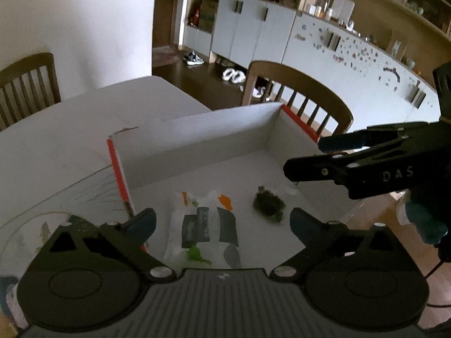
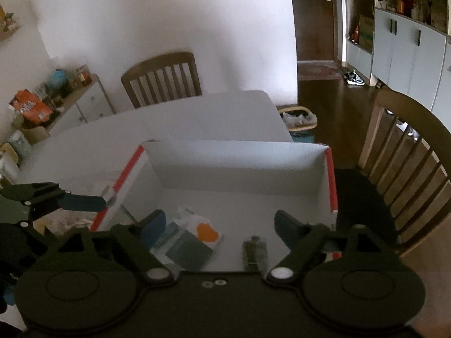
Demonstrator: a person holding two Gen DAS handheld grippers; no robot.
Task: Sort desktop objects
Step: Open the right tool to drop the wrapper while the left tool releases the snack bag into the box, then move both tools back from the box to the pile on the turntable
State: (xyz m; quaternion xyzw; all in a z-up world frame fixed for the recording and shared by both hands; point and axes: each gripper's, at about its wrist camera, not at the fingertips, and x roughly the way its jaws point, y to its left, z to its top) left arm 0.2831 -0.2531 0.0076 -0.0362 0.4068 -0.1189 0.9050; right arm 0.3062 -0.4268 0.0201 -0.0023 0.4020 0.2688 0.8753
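Note:
An open white box with red-orange edges stands on the white table. On its floor lie white packets printed in orange and dark green, and beside them a small dark green clump in clear wrap. My left gripper hangs above the packets, open, with nothing between its fingers. My right gripper reaches in over the box's right wall. In the right wrist view it is open over the box, above the packets and the dark item. One left finger shows by the box's left edge.
Wooden chairs stand at the table's far side and right side. A wicker bin sits on the floor past the table corner. A low cabinet with clutter is at the left, and white cupboards line the far wall.

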